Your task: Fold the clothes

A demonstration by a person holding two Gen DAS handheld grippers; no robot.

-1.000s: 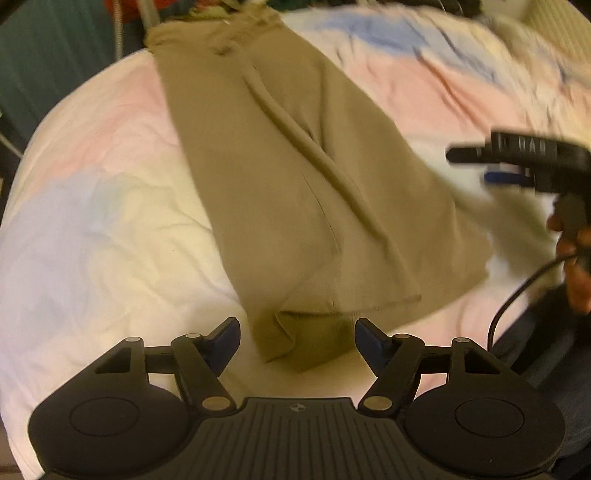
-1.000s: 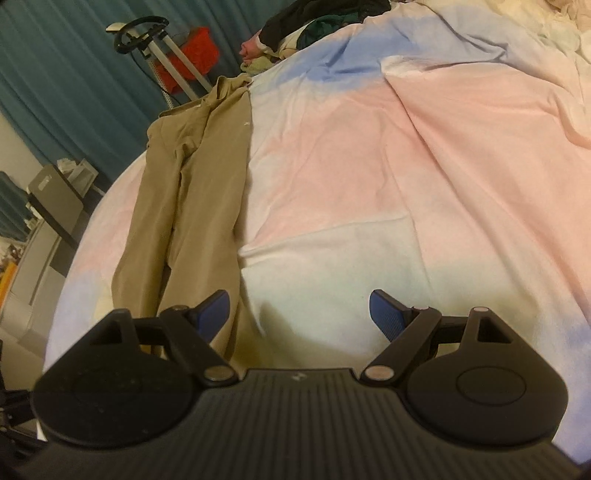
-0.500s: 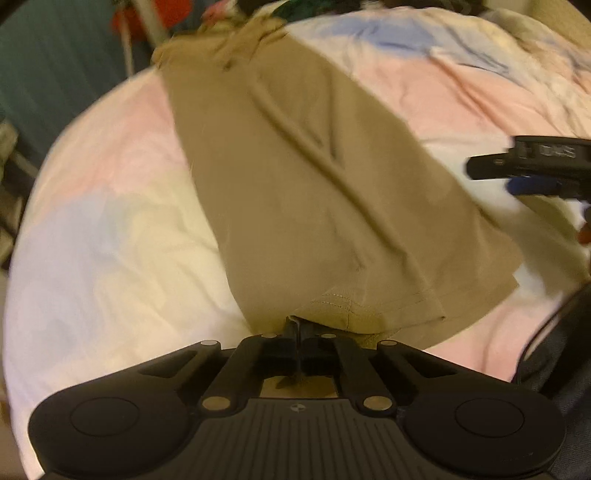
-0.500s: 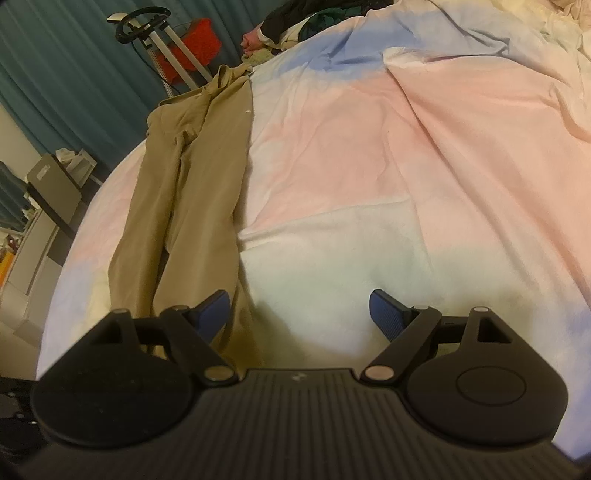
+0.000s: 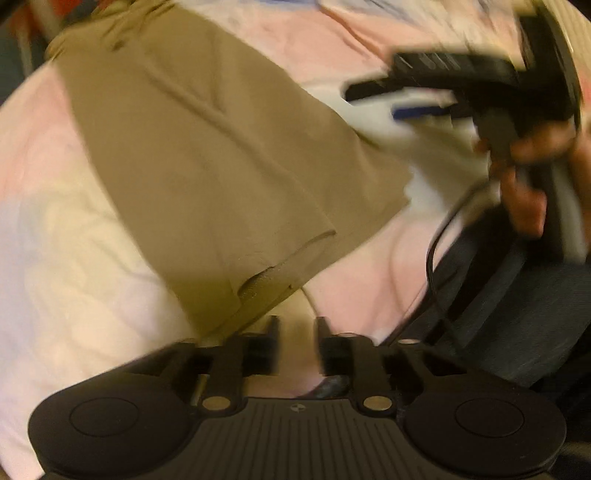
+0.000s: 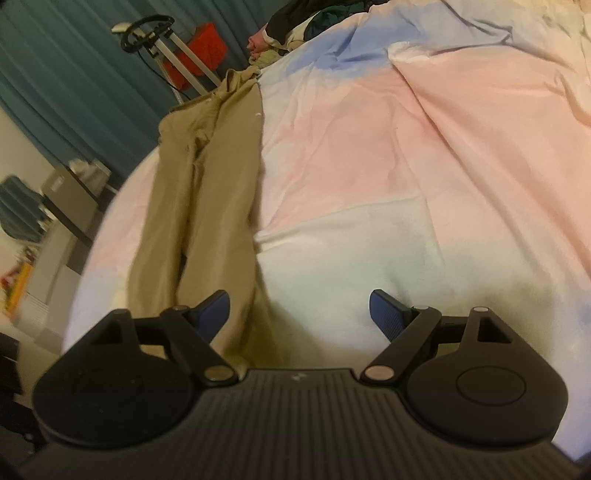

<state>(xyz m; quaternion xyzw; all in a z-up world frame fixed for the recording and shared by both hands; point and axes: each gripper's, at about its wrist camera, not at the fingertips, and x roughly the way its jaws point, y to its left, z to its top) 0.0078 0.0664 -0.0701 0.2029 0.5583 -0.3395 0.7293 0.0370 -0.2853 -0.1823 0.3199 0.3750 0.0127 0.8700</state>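
Khaki trousers [image 5: 207,147] lie lengthwise on the pastel bedsheet [image 5: 55,240], one leg folded over the other. Their hem ends just up and left of my left gripper [image 5: 297,332]. That gripper's jaws are opening, and only sheet shows between them; the view is blurred. In the right wrist view the trousers [image 6: 207,177] run from the far waistband down to my right gripper [image 6: 299,314]. It stands wide open, with its left finger over the edge of the near leg and sheet between the pads. The left wrist view also shows the right gripper [image 5: 373,101] from the side, in a hand [image 5: 532,147].
The bedsheet [image 6: 406,166] spreads wide to the right. A pile of clothes [image 6: 295,26] lies at the bed's far end. A red bag on a metal trolley [image 6: 199,55] stands by the teal curtain [image 6: 55,74]. A drawer unit [image 6: 62,206] stands left of the bed. A black cable [image 5: 436,240] hangs below the hand.
My left gripper shut on the trouser hem half a second ago and has since let go. Its view has swung, and the hem now lies up and left. The right gripper stayed open and still.
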